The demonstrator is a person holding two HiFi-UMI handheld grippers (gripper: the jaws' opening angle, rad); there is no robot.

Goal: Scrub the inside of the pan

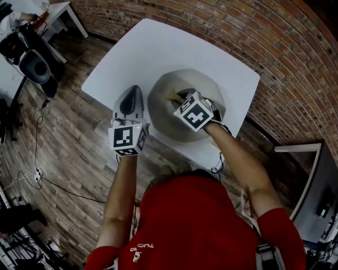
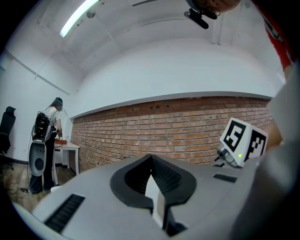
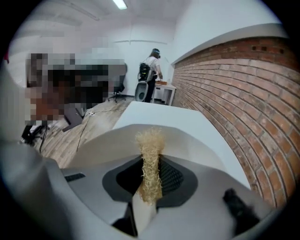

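A round grey-beige pan [image 1: 161, 118] sits on the white table [image 1: 153, 47]. My right gripper [image 1: 175, 98] reaches over the pan's inside, shut on a straw-coloured fibrous scrubber [image 1: 172, 95]. In the right gripper view the scrubber [image 3: 151, 159] sticks up between the jaws, with the pan's pale wall [image 3: 103, 145] just beyond. My left gripper [image 1: 130, 99] rests at the pan's left side, over the table. Its jaws [image 2: 152, 187] are shut with nothing showing between them, and it looks toward the brick wall. The right gripper's marker cube [image 2: 243, 140] shows at its right.
A brick wall [image 1: 253, 37] runs close behind the table's far and right edges. The table's near-left edge [image 1: 100, 100] drops to a wooden floor with cables [image 1: 37, 158]. A chair [image 1: 34, 66] and another white table [image 1: 58, 13] stand far left, with a person [image 3: 151, 70] there.
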